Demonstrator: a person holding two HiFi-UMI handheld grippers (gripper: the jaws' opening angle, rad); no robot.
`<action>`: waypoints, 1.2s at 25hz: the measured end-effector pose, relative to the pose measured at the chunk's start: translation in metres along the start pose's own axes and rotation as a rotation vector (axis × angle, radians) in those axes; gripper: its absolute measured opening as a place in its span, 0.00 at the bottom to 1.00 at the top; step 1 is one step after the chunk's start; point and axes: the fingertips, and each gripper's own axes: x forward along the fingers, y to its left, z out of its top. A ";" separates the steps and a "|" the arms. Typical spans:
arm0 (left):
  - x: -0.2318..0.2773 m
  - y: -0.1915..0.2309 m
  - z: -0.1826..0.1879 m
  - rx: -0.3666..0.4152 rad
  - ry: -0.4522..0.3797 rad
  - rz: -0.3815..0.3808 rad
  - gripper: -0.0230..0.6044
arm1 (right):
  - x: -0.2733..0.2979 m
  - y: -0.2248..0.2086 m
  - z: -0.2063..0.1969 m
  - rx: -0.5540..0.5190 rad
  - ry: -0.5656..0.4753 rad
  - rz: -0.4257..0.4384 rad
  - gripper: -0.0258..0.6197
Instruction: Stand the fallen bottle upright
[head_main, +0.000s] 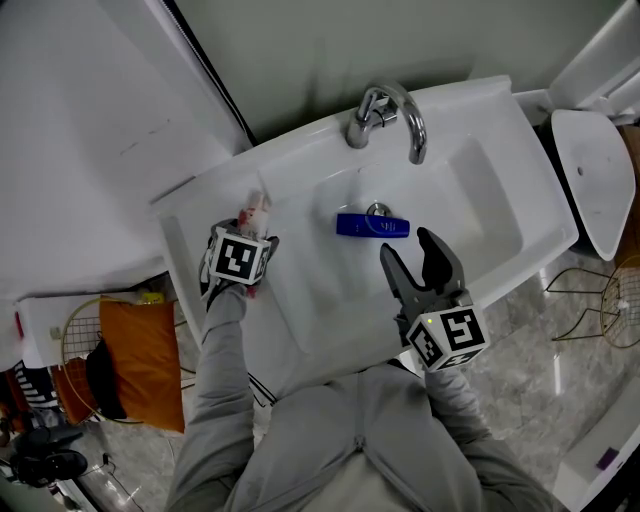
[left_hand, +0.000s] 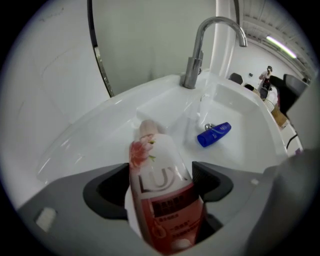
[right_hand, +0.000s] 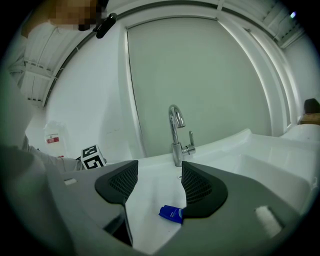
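Observation:
A small blue bottle (head_main: 372, 225) lies on its side in the white basin next to the drain; it also shows as the blue bottle (left_hand: 214, 134) and the blue bottle (right_hand: 171, 213). On the sink's left ledge, my left gripper (head_main: 250, 235) is shut on a pink and red LUX bottle (head_main: 256, 209), whose cap points toward the wall. In the left gripper view the LUX bottle (left_hand: 160, 185) fills the gap between the jaws of the left gripper (left_hand: 161, 175). My right gripper (head_main: 407, 245) hangs open over the basin's front, a little short of the blue bottle. The right gripper (right_hand: 159, 180) holds nothing.
A chrome faucet (head_main: 390, 115) arches over the sink (head_main: 500, 150) at the back. A toilet (head_main: 600, 180) stands to the right with a wire basket (head_main: 600, 300) beside it. An orange bag (head_main: 140, 360) sits on the floor at the left.

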 end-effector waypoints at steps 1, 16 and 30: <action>0.004 -0.001 -0.004 -0.013 0.024 -0.017 0.71 | 0.000 0.000 -0.001 0.002 0.002 0.000 0.47; 0.004 0.006 0.006 -0.005 0.026 0.050 0.72 | 0.003 0.005 -0.005 0.014 0.007 0.011 0.47; 0.008 0.002 -0.006 -0.062 0.037 0.016 0.69 | -0.001 0.010 -0.004 0.011 0.010 0.017 0.47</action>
